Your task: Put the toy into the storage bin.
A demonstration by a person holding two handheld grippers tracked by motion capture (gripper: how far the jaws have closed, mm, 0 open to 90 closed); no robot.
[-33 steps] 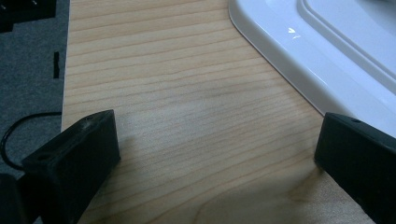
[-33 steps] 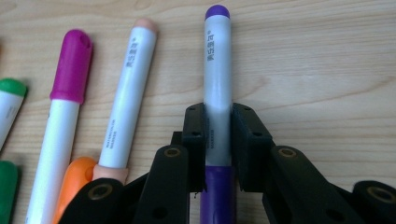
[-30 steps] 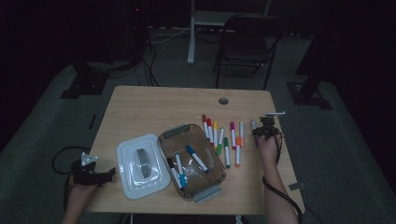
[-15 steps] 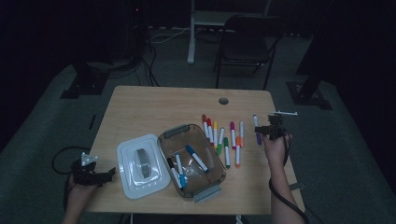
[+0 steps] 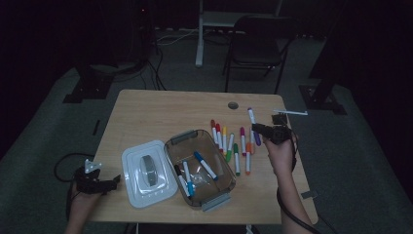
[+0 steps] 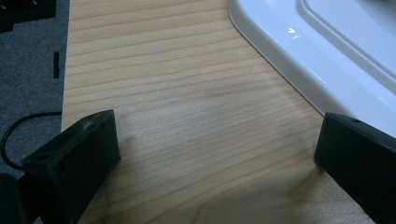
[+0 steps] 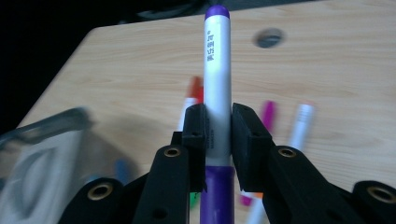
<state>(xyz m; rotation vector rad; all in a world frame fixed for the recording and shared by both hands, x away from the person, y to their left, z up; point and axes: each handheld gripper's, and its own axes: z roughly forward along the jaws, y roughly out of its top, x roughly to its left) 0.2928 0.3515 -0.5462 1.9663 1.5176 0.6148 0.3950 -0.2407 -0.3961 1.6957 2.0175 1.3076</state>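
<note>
High view: R tool (image 5: 259,129) up off the tabletop (image 5: 160,112), right of the box (image 5: 199,168), pinching a purple marker (image 5: 253,124) above the marker row (image 5: 231,144). Right gripper view: pads clamp the marker (image 7: 217,79) mid-barrel, purple cap pointing away, purple end toward the cam. L tool (image 5: 109,181) sits at the tabletop edge left of the box, just beside the white lid (image 5: 146,173); left gripper view shows its jaws spread wide w/ nothing between, lid (image 6: 336,51) beside one jaw.
</note>
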